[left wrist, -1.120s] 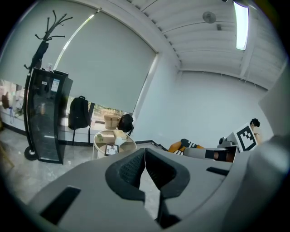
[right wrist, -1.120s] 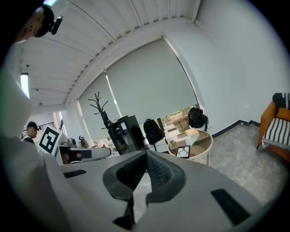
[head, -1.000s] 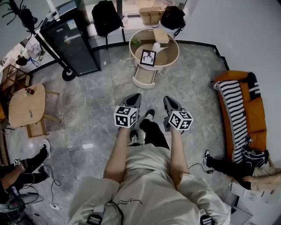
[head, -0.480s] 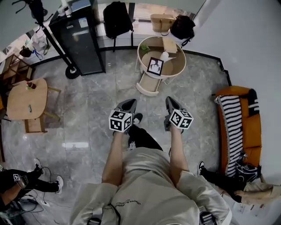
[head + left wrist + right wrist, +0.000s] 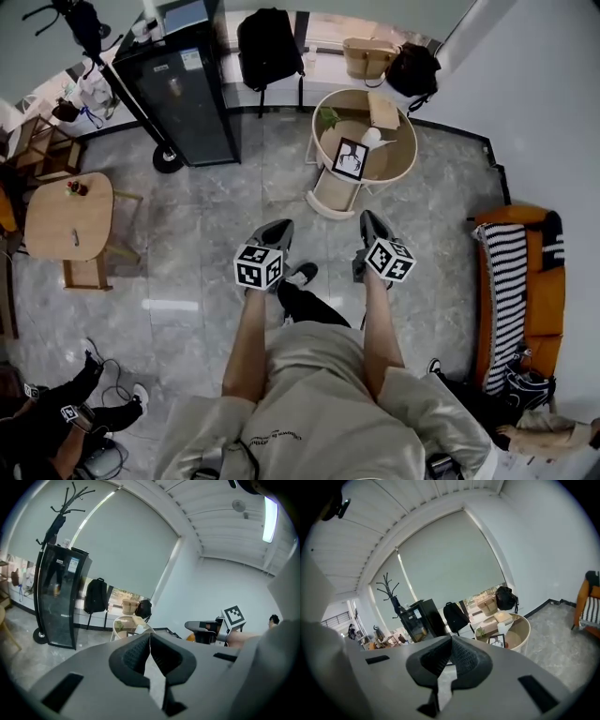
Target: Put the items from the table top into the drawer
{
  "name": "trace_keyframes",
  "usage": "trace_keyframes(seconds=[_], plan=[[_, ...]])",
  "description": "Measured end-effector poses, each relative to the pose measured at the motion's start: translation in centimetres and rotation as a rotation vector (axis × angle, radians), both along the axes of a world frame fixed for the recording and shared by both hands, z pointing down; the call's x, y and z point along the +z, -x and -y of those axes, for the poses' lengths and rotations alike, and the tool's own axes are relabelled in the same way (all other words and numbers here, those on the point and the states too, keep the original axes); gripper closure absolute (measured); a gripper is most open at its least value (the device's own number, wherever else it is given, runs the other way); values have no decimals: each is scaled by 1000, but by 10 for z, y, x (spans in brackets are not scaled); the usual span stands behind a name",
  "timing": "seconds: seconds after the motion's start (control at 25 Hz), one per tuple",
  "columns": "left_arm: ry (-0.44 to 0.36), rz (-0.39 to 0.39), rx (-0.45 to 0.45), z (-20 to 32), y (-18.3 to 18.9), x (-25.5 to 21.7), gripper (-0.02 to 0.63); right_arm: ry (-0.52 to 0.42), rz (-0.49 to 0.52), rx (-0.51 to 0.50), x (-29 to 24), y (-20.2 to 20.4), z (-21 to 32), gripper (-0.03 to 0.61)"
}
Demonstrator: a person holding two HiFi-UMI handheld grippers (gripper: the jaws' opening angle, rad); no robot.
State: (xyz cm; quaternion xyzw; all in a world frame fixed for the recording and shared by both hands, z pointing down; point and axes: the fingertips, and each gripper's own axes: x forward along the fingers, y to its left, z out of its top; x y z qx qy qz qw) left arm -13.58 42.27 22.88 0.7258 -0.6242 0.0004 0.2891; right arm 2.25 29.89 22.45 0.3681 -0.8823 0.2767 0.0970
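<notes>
Both clenched and empty: left tongs, right tongs. I keep them level and walk on to the round desk, still well apart from them, opening only near the picture frame on it. The drawer looks pulled out, not sure. Versus the earlier frame, the desk sits lower and further right in head view.

The round beige table carried a black-framed picture standing at its front, a white cup just behind, a small green plant, a flat tan box; its drawer hung open.
</notes>
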Motion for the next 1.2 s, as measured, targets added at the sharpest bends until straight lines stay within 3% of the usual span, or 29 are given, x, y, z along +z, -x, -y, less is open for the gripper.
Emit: trace_keyframes(seconds=[0.24, 0.56, 0.76, 0.96, 1.08, 1.2], plan=[[0, -14, -3, 50, 23, -2, 592, -1, -29, 10, 7, 15, 39, 545], [29, 38, 86, 132, -2, 8, 592, 21, -25, 13, 22, 0, 96, 545], [35, 83, 152, 192, -17, -2, 592, 44, 45, 46, 18, -7, 153, 545], [27, 133, 157, 243, -23, -5, 592, 40, 187, 38, 11, -8, 198, 545], [64, 206, 187, 259, -23, 8, 592, 55, 260, 75, 20, -11, 209, 545], [84, 249, 198, 275, -24, 14, 592, 42, 256, 91, 23, -20, 205, 545]])
